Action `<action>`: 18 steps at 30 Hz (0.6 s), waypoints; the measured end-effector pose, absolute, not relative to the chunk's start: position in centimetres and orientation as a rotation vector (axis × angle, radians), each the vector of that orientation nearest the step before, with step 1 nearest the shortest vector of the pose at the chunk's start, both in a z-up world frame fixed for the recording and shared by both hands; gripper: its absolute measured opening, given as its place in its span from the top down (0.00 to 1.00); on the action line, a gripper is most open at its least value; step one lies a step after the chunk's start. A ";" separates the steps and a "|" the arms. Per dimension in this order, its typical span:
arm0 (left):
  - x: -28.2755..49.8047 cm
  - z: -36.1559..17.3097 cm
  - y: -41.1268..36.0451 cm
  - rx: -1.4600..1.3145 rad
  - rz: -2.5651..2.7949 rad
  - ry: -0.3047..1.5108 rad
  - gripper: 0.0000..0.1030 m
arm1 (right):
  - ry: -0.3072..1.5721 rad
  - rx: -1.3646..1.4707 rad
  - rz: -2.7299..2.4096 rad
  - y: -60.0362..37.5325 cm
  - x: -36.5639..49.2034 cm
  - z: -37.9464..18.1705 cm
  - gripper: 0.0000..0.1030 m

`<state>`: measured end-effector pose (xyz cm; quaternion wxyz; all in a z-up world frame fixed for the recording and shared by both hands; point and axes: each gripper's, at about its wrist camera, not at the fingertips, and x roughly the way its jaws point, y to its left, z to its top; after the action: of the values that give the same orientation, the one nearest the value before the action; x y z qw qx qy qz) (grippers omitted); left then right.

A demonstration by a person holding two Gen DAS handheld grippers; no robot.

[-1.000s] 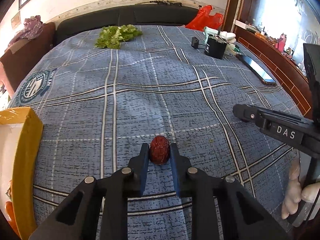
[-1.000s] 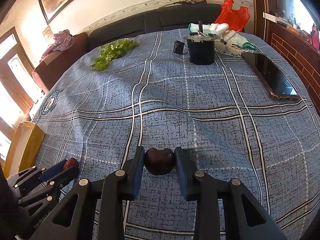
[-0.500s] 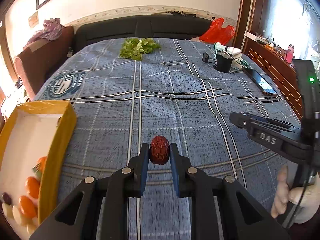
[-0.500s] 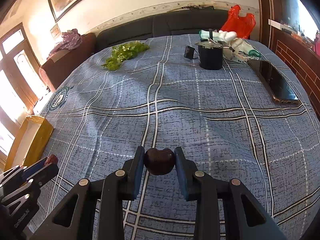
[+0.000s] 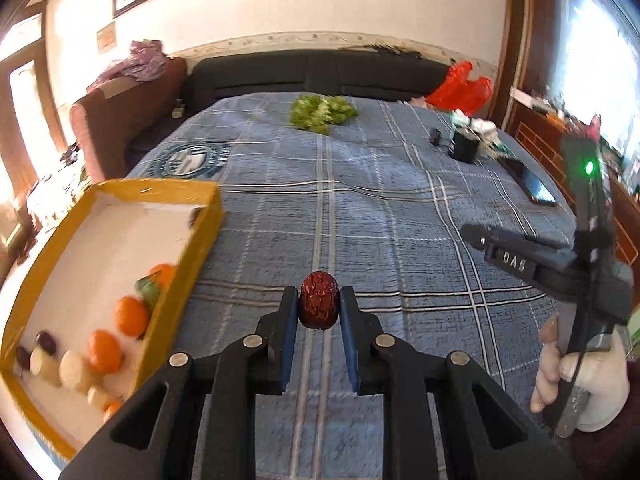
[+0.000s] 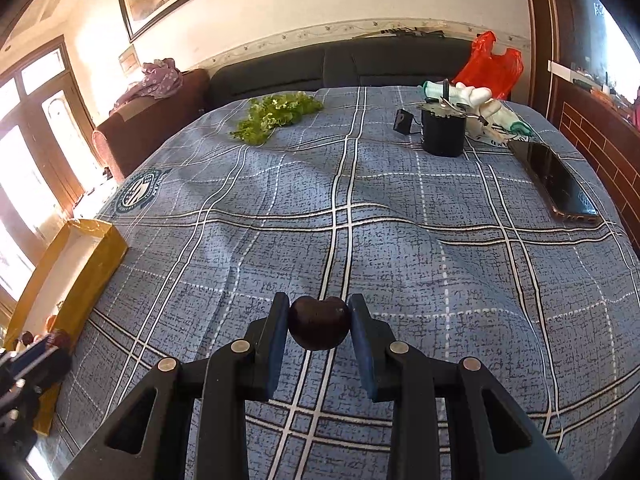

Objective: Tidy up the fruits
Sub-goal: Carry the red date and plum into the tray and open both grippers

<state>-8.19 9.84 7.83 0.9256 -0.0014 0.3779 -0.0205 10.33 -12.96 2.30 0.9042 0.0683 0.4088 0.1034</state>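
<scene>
My left gripper [image 5: 319, 308] is shut on a wrinkled red date [image 5: 319, 300] and holds it above the blue plaid cloth, just right of a yellow box [image 5: 188, 264]. The box holds oranges [image 5: 131, 315], pale round fruits [image 5: 74, 368] and dark small fruits [image 5: 46, 340]. My right gripper [image 6: 319, 320] is shut on a dark cherry [image 6: 319, 328] above the cloth. The yellow box [image 6: 100, 256] lies to its left in the right wrist view. The left gripper with the date [image 6: 60, 338] shows at that view's lower left. The right gripper's arm [image 5: 520, 260] shows at the left wrist view's right.
Green leaves [image 6: 276, 114] lie at the far side of the cloth. A black cup [image 6: 443, 132], a small black block [image 6: 404, 122], white bottles [image 6: 480, 100], a phone [image 6: 560, 184] and a red bag [image 6: 492, 60] are at the far right. A dark sofa stands behind.
Both grippers have risen and moved left, still holding their fruits. The yellow box has come more fully into the left wrist view, with its fruits now showing.
</scene>
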 end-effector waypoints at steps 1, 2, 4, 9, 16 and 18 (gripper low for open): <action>-8.8 8.1 10.6 -0.021 -0.030 0.767 0.81 | 0.848 0.132 0.214 -12.6 10.1 2.1 0.68; -9.6 8.5 11.6 -0.042 -0.017 0.759 0.81 | 0.852 0.126 0.218 -12.4 9.9 2.0 0.68; -11.0 9.2 13.1 -0.076 0.002 0.748 0.81 | 0.858 0.108 0.231 -11.7 9.6 1.7 0.68; -14.9 12.1 17.3 -0.134 0.091 0.680 0.80 | 0.852 0.078 0.257 -10.5 8.9 1.5 0.68; -19.1 15.5 22.2 -0.191 0.205 0.569 0.80 | 0.840 0.086 0.244 -10.5 8.6 1.3 0.68; -19.5 15.9 23.1 -0.212 0.224 0.562 0.80 | 0.851 0.089 0.243 -10.5 8.7 1.2 0.68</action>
<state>-19.48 23.10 15.85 0.9491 -0.1041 0.2761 0.1099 8.71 -10.50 1.18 0.9027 0.0430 0.4116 0.1177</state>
